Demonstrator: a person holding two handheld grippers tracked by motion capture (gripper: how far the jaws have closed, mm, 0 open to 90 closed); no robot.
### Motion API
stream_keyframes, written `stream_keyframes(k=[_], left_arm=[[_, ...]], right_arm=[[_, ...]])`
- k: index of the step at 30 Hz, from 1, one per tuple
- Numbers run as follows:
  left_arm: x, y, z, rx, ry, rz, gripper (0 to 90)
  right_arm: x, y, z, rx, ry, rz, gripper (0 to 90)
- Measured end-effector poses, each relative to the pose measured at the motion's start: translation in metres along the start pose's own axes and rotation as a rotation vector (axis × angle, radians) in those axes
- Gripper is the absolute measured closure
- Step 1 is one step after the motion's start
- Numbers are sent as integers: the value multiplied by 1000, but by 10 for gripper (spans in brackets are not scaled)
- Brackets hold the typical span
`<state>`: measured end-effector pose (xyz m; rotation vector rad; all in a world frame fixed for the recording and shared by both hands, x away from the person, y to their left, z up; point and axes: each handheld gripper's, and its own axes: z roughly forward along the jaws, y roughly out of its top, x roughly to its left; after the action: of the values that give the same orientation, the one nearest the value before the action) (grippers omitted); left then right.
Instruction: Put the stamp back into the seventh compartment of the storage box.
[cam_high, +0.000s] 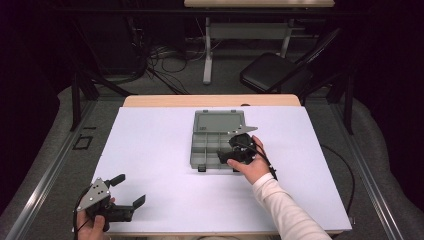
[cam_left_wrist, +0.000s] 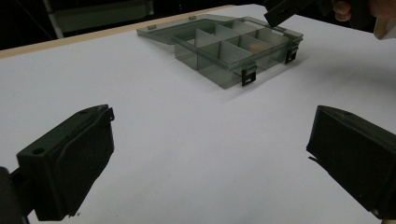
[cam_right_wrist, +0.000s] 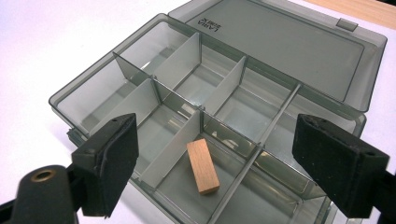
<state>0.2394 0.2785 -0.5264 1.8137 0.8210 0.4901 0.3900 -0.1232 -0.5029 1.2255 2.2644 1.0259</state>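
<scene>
A smoky grey plastic organiser box (cam_high: 205, 150) lies in the middle of the white table with its lid (cam_high: 219, 121) folded back flat. In the right gripper view a small light wooden block (cam_right_wrist: 202, 166) rests on the floor of one near compartment of the box (cam_right_wrist: 177, 56). My right gripper (cam_high: 231, 149) hovers over the box's near right part. Its jaws (cam_right_wrist: 215, 128) stand wide apart above the block, touching nothing: it is open. My left gripper (cam_high: 129, 190) rests at the table's front left, open and empty (cam_left_wrist: 214, 114), pointing toward the box (cam_left_wrist: 219, 74).
The white sheet (cam_high: 160, 150) covers the table, with a wooden strip showing at the far edge. Beyond the table stand a black folding chair (cam_high: 275, 72) and another table's legs (cam_high: 207, 50), with cables on the floor.
</scene>
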Motion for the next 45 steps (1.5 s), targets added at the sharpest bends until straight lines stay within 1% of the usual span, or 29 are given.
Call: stream_keyframes(k=[2, 4, 5, 6, 8, 11, 13, 16, 18, 22, 23, 24, 25, 26, 27, 28, 30, 31, 34, 35, 36, 38, 39, 40, 42, 43, 45], left_arm=[[-1, 0, 0, 1, 1, 3, 5], [-1, 0, 0, 2, -1, 3, 5], [-1, 0, 0, 2, -2, 3, 5], [-1, 0, 0, 0, -3, 3, 5], [-1, 0, 0, -1, -4, 4, 5], [-2, 0, 0, -1, -6, 7, 5], [-2, 0, 0, -2, -6, 9, 5], [-2, 0, 0, -2, -6, 9, 5], [-2, 0, 0, -2, -6, 9, 5], [-2, 0, 0, -2, -7, 11, 5], [-2, 0, 0, -1, -7, 12, 5], [-2, 0, 0, -1, -7, 12, 5], [-2, 1, 0, -2, -8, 13, 5], [-2, 1, 0, -3, -10, 12, 5], [-2, 1, 1, -3, -11, 12, 5], [-2, 1, 1, -3, -11, 12, 5], [-2, 0, 1, 0, -13, 17, 5], [-2, 0, 1, 1, -14, 16, 5], [-2, 0, 0, -1, -16, 15, 5], [-2, 0, 0, -1, -17, 15, 5], [-2, 0, 0, -1, -15, 13, 5], [-2, 1, 0, -3, -16, 12, 5], [-2, 1, 1, -2, -18, 14, 5], [-2, 1, 1, -2, -18, 14, 5], [-2, 1, 1, 1, -21, 18, 5], [-2, 1, 1, 0, -22, 19, 5], [-3, 1, 1, 0, -22, 22, 5]], right_arm=[[-1, 1, -1, -5, 4, 3, 142], [-1, 2, -4, -17, 15, 17, 137], [-2, 2, -5, -11, 23, 19, 124], [-2, 3, -6, -18, 33, 34, 99], [-3, 3, -9, -11, 52, 43, 86], [-4, 4, -15, -29, 67, 60, 76], [-6, 3, -19, -28, 88, 65, 39], [-7, 2, -26, -23, 107, 54, 1], [-9, 2, -32, -40, 116, 44, 0], [-9, 1, -44, -72, 111, 35, 0], [-9, 0, -51, -82, 107, 33, 0], [-9, 0, -51, -82, 107, 33, 0], [-9, 0, -54, -89, 102, 26, 0], [-8, -2, -62, -98, 95, 14, 0], [-7, -4, -64, -107, 95, 2, 0], [-7, -4, -64, -107, 95, 2, 0], [-3, -8, -74, -116, 76, -18, 0], [-3, -8, -74, -116, 76, -18, 0], [1, -15, -84, -125, 83, -32, 0], [1, -15, -84, -125, 83, -32, 0], [3, -19, -88, -133, 79, -36, 0], [4, -21, -91, -131, 79, -39, 0], [6, -26, -96, -144, 85, -35, 0], [6, -26, -96, -144, 85, -35, 0], [8, -31, -101, -157, 86, -36, 0], [10, -36, -107, -170, 88, -37, 0], [10, -39, -110, -177, 87, -39, 0]])
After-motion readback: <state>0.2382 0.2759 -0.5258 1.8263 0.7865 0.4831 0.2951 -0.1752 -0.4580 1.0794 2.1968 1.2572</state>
